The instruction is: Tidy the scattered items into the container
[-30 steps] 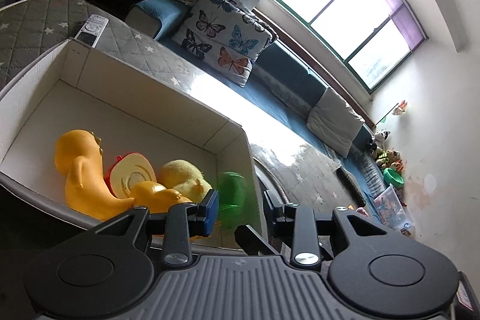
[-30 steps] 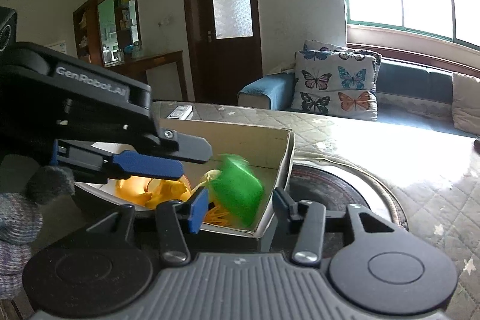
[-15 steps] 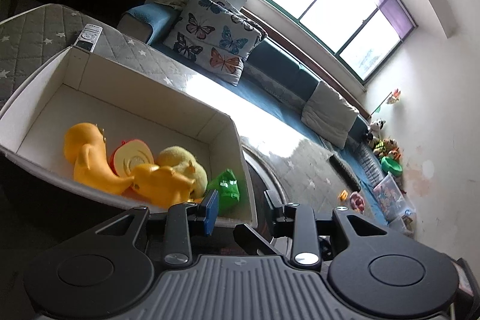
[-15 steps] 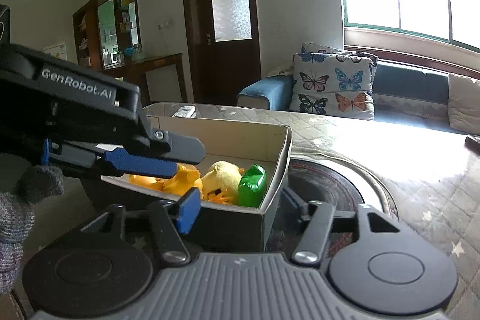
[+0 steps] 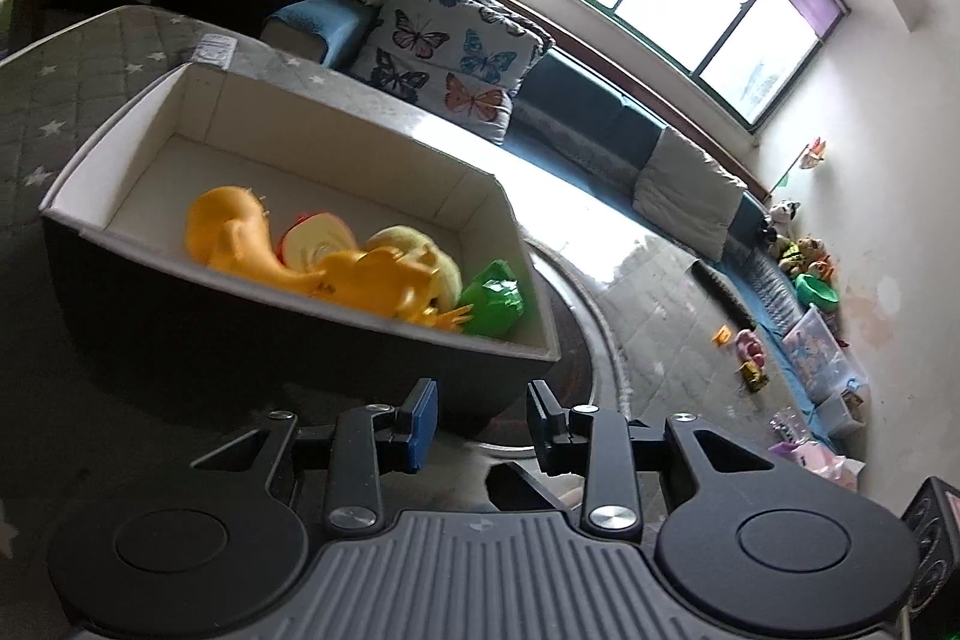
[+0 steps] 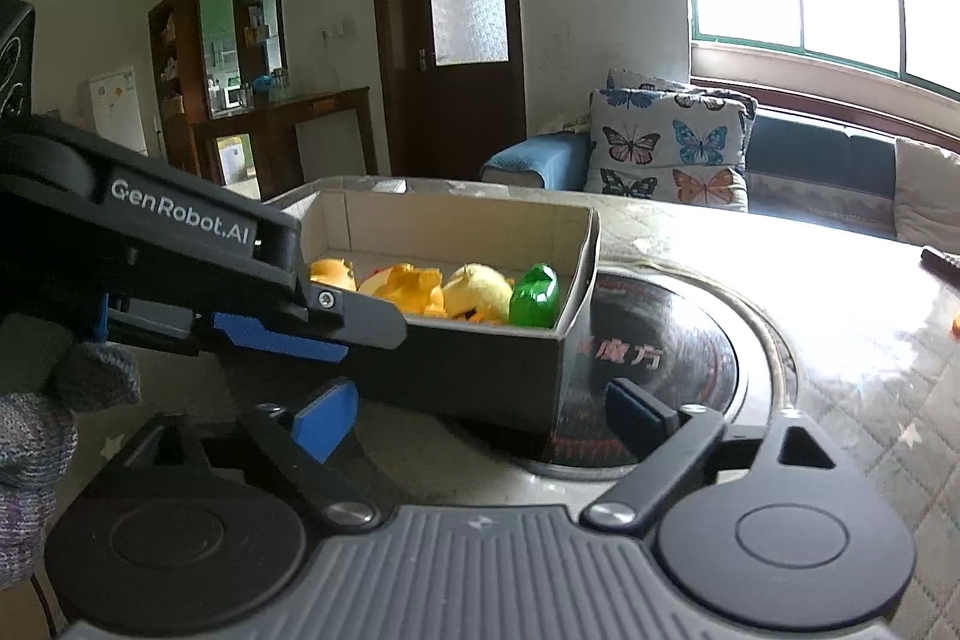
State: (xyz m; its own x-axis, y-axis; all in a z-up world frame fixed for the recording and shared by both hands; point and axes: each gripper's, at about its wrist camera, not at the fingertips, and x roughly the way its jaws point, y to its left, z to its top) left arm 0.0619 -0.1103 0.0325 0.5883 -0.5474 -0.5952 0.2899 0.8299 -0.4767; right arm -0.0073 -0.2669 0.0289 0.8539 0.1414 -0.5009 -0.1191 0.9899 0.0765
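Note:
A dark cardboard box (image 5: 270,328) with a pale inside stands on the table; it also shows in the right wrist view (image 6: 480,370). Inside lie an orange toy (image 5: 240,238), a red-rimmed apple half (image 5: 315,241), a yellow plush (image 5: 420,250) and a green toy (image 5: 495,298) at the near right corner, which also shows in the right wrist view (image 6: 534,295). My left gripper (image 5: 480,424) is open and empty, just before the box's near wall. My right gripper (image 6: 480,415) is open and empty, before the box's corner. The left gripper (image 6: 312,322) crosses the right wrist view.
The box sits partly on a round black hob plate (image 6: 660,358) set in the quilted table top (image 6: 840,328). A remote (image 5: 213,47) lies beyond the box. A sofa with a butterfly cushion (image 5: 444,52) runs along the window wall. Small toys (image 5: 747,346) lie further right.
The green toy dropped from the right gripper into the box and came to rest in its near right corner. Both grippers have pulled back from the box, and the right one has opened wider.

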